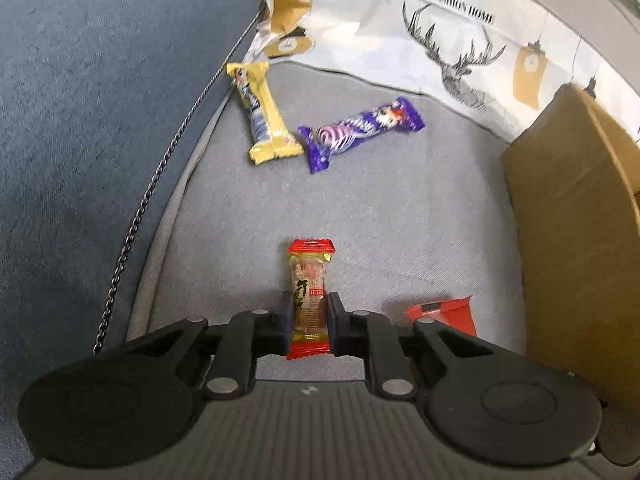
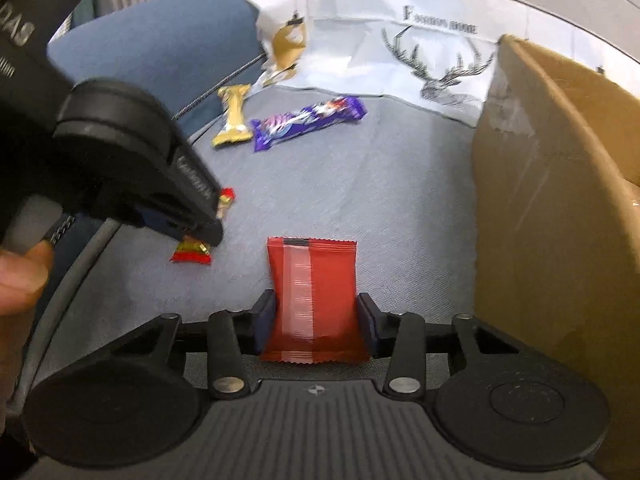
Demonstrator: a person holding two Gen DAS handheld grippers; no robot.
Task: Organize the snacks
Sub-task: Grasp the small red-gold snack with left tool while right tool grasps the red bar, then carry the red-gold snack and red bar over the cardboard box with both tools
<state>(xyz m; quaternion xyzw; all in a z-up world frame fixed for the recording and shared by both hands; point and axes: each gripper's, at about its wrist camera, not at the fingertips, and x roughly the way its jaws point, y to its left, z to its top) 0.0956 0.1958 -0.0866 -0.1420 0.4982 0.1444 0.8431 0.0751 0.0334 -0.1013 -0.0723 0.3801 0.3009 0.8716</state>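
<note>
The left claw (image 1: 308,320) is clamped across the middle of a small red-ended candy (image 1: 310,300), held just above the grey sofa seat (image 1: 400,220). The right claw (image 2: 316,320) pinches a flat red packet (image 2: 314,300) by its side edges, beside the cardboard box (image 2: 560,240). Both wrappers look light, crinkly and slick, so a mid-body grip on the filling seems safer than the thin sealed ends.

Grey sofa seat cushion (image 1: 400,216) with a blue cushion (image 1: 100,100) at its left, a dark chain (image 1: 160,168) running along the seam between them, and a white deer-print cloth (image 1: 460,52) reading "Fashion Home" draped across the back.
</note>
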